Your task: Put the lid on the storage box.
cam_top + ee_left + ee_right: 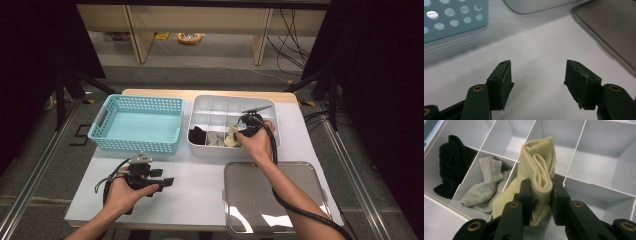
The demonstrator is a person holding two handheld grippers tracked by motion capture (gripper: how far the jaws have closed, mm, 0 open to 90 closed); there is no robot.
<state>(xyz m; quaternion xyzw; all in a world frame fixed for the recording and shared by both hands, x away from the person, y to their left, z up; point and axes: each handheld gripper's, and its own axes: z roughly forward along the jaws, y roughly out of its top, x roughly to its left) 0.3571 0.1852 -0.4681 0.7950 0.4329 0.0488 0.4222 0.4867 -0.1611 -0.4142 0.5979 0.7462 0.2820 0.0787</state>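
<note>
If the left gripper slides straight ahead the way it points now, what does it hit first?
Probably the edge of the clear lid. The open left gripper has bare table directly ahead; beyond it sit that lid and the grey divided box, though depth is hard to judge.

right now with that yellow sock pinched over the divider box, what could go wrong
The right tool grips only a fold of the yellow sock, so it may slip free. Its loose tail hangs by the grey sock and could drag it along or snag a divider of the box.
</note>
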